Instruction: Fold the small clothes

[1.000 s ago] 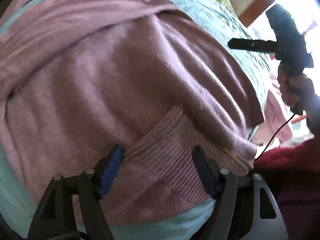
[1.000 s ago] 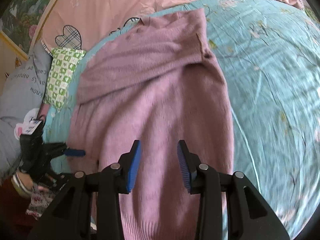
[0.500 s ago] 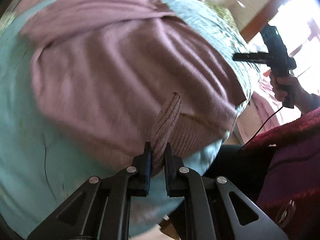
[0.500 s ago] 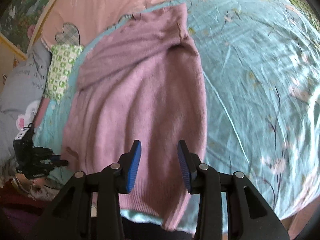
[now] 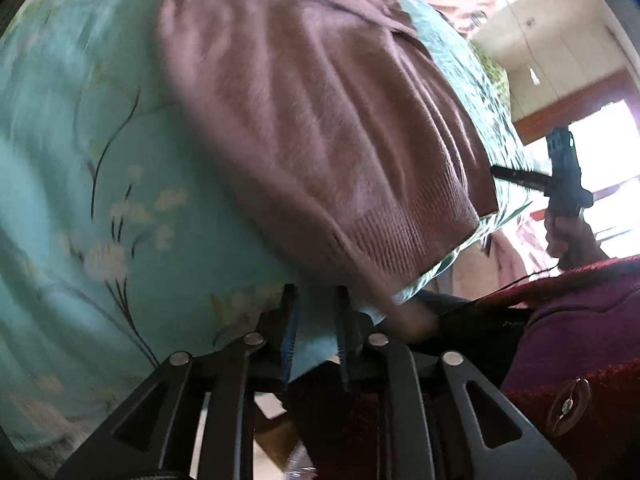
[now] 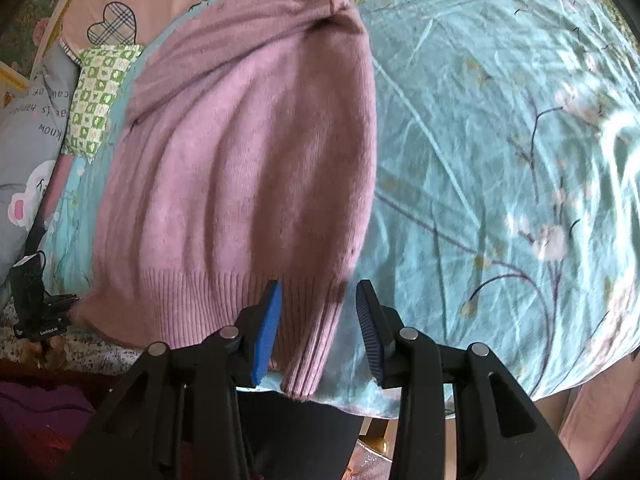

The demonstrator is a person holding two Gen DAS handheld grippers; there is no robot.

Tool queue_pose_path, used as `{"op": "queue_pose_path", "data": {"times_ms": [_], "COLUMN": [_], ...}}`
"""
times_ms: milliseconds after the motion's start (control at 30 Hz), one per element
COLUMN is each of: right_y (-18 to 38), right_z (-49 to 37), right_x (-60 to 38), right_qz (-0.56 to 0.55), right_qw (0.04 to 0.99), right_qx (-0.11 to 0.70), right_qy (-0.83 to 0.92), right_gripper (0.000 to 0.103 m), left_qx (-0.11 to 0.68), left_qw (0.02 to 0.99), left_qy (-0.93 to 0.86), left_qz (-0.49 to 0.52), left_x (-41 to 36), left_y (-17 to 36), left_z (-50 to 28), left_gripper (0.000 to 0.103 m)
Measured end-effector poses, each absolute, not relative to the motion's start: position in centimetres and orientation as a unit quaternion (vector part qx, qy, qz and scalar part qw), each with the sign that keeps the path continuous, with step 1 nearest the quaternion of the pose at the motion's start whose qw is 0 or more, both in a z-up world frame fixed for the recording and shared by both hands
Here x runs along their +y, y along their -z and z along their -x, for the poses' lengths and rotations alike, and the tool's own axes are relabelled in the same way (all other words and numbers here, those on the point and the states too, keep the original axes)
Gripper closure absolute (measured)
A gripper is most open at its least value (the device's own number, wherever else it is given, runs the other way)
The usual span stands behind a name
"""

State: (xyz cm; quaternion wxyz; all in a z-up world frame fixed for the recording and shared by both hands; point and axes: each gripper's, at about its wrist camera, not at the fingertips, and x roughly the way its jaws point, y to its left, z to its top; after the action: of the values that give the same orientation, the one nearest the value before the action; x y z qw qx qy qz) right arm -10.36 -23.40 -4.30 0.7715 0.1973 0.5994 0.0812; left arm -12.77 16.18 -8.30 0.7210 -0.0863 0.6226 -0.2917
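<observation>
1. Left wrist view: teal floral bedspread [image 5: 100, 168] fills the left and centre, with a bright window at 3 o'clock.
2. From 12 to 4 o'clock of the left gripper [image 5: 314, 312] lies the mauve sweater [image 5: 320, 120], its ribbed hem just up and to the right of the fingertips.
3. These jaws have just been opening and stand a narrow gap apart; only the bedspread's edge shows between the pads, and the sweater is not pinched.
4. At 3 o'clock, a hand holds the right gripper [image 5: 516, 176], well apart from the left one.
5. Right wrist view: same bedspread [image 6: 500, 140] covers the right half; a pink heart-print cover [image 6: 160, 0] and a green checked pillow [image 6: 100, 92] sit at 10 to 11 o'clock.
6. Flat on the bedspread, the sweater [image 6: 248, 140] runs from 12 o'clock down to the right gripper [image 6: 318, 292].
7. Its blue-padded fingers [image 6: 268, 320] stand moderately apart; the hem's right corner lies between them, touching neither pad as far as I can tell.
8. At 9 o'clock, the left gripper [image 6: 44, 304] sits beside the hem's left corner.
</observation>
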Motion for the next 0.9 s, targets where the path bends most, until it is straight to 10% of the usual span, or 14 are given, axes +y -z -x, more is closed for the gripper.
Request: {"op": "queue_pose_path", "data": {"times_ms": [300, 567, 633, 700, 900], "right_y": [5.6, 6.0, 6.2, 6.3, 6.0], "right_z": [10.8, 9.6, 9.5, 9.5, 11.5], "right_x": [-23.1, -21.9, -21.3, -20.9, -24.1], "right_qz": [-0.229, -0.227, -0.217, -0.21, -0.24], "right_qw": [0.761, 0.761, 0.763, 0.767, 0.77], "right_qx": [0.601, 0.6, 0.6, 0.596, 0.584], "right_qy": [-0.082, -0.096, -0.097, -0.107, -0.091], "right_gripper": [0.063, 0.063, 0.063, 0.098, 0.098], "left_qx": [0.627, 0.669, 0.664, 0.659, 0.636], "left_qw": [0.702, 0.686, 0.693, 0.706, 0.721], "left_qy": [0.277, 0.249, 0.246, 0.231, 0.232], "left_qz": [0.19, 0.145, 0.138, 0.119, 0.149], "left_x": [16.9, 12.6, 12.4, 12.7, 15.2], "left_y": [9.0, 11.5, 11.4, 11.5, 10.3], "left_z": [12.4, 11.5, 11.7, 12.2, 13.3], "left_gripper": [0.04, 0.038, 0.042, 0.096, 0.099]}}
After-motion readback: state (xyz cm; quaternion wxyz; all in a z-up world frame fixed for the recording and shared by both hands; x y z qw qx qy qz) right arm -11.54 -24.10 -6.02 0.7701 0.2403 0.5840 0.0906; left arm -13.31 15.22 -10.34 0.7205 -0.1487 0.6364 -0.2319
